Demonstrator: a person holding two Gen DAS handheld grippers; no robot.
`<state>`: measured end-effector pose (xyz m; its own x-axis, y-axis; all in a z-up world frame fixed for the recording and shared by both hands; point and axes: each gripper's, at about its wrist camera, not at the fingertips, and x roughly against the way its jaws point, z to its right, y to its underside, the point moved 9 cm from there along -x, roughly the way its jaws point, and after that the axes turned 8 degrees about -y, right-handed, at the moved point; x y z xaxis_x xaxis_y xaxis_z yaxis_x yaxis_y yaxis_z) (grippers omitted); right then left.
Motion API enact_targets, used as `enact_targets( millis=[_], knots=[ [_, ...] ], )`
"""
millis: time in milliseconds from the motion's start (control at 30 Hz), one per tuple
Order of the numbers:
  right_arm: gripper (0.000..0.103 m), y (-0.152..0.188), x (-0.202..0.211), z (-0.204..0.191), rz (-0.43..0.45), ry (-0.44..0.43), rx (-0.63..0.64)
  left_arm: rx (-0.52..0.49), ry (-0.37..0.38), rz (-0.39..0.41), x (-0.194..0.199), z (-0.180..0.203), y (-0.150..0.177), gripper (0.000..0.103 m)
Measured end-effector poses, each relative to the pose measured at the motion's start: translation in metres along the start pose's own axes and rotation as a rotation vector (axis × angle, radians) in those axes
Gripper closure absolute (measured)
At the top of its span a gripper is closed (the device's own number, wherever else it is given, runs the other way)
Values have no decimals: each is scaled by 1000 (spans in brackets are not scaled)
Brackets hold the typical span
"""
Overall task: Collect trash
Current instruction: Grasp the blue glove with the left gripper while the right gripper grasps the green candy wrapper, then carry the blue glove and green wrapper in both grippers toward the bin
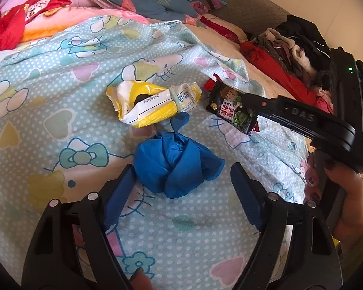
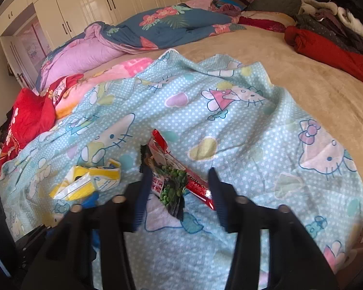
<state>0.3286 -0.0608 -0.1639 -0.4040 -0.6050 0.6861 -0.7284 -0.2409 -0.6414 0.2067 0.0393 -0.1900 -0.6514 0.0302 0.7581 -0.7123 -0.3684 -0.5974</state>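
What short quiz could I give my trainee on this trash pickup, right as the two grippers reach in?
1. True or false: the left gripper is shut on the blue glove.
2. Which item lies between the right gripper's fingers? A) yellow wrapper B) pea snack packet C) red cloth
3. Fill in: the trash lies on a cartoon-cat ____.

Key:
1. False; it is open, with the glove just ahead of its fingertips.
2. B
3. Blanket

Bright, soft daylight; fisheye-bent edges, dark corners, slight blur throughout.
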Motion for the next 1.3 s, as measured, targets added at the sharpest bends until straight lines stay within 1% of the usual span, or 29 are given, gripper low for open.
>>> enact_targets(
  millis=[33, 67, 100, 133, 200, 267, 333, 433, 500, 633, 867, 1300],
  knots=[
    [92, 1, -2, 0, -11, -12, -5, 2, -1, -1, -1, 0, 0, 33],
    [92, 4, -3, -2, -18, -34, -10, 3, -1, 0, -1, 0, 0, 34],
    [94, 6, -1, -6, -13, -56, -7, 3, -1, 1, -1, 0, 0, 38],
    [95, 8, 3, -9, -2, -68, 3, 5, -7, 1, -2, -1, 0, 44],
    [95, 14, 14, -17, 19, -71, 32, 8, -10, 0, -3, -2, 0, 48],
    [95, 20, 27, -23, 40, -69, 46, 6, -12, 2, -2, -3, 0, 59],
    [95, 24, 39, -27, 57, -67, 50, -1, -8, -2, -2, -2, 0, 75],
    [95, 31, 60, -29, 75, -69, 36, -14, 4, -6, 0, 1, 0, 88],
    [95, 36, 70, -26, 77, -65, 13, -28, 10, 0, 2, 4, -1, 93],
    [95, 48, 89, -18, 89, -53, -17, -65, 31, 18, 11, 18, -4, 96],
    [95, 62, 124, -11, 127, -47, -47, -124, 66, 62, 30, 44, -10, 96],
    [95, 66, 179, -12, 185, -24, -39, -198, 116, 127, 64, 88, -15, 96]
  ],
)
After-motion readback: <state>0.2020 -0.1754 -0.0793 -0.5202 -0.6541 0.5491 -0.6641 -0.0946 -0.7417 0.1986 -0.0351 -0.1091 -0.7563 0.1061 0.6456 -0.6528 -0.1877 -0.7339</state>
